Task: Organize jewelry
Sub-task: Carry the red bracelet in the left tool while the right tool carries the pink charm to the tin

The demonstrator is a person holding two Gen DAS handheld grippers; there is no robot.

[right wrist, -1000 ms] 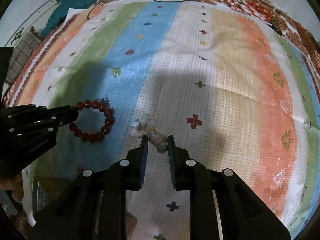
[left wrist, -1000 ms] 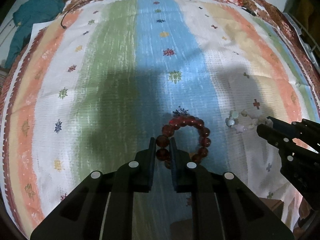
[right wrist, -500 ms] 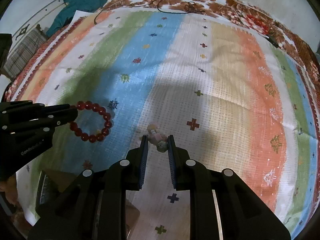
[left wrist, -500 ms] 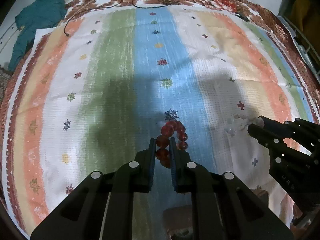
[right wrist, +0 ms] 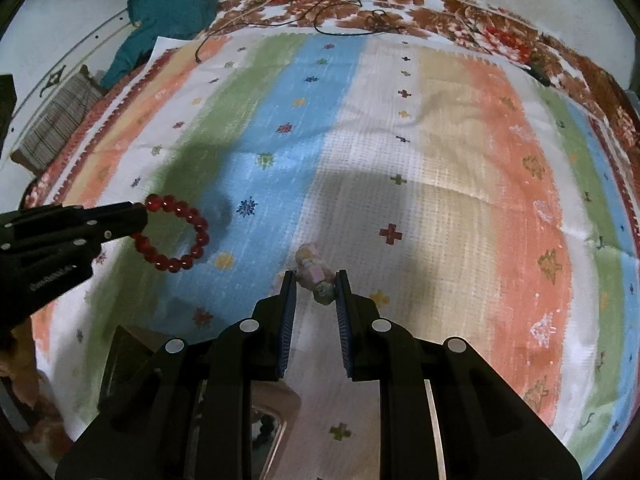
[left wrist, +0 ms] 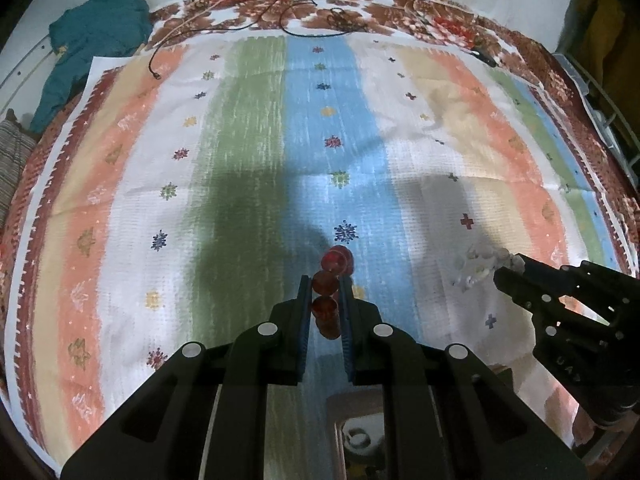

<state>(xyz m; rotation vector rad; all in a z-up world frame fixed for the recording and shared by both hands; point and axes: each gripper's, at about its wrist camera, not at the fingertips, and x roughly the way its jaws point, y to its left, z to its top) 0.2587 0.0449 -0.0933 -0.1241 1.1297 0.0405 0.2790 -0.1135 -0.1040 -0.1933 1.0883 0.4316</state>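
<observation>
My left gripper (left wrist: 326, 286) is shut on a red bead bracelet (left wrist: 330, 292) and holds it lifted above the striped cloth. In the right wrist view the bracelet (right wrist: 180, 236) hangs as a ring from the left gripper (right wrist: 136, 216). My right gripper (right wrist: 316, 280) is shut on a pale bracelet of pink and white stones (right wrist: 314, 276), also lifted off the cloth. In the left wrist view the pale bracelet (left wrist: 480, 266) dangles from the right gripper (left wrist: 506, 270).
A striped cloth (left wrist: 240, 160) covers a floral bedspread (left wrist: 400, 12). A teal garment (left wrist: 92, 48) lies at the far left, with thin cables (left wrist: 288, 28) at the back. A jewelry box (left wrist: 360, 436) sits below the grippers, also in the right wrist view (right wrist: 264, 428).
Both grippers have risen with their bracelets, which left the cloth and now hang in the air. The cloth looks farther away.
</observation>
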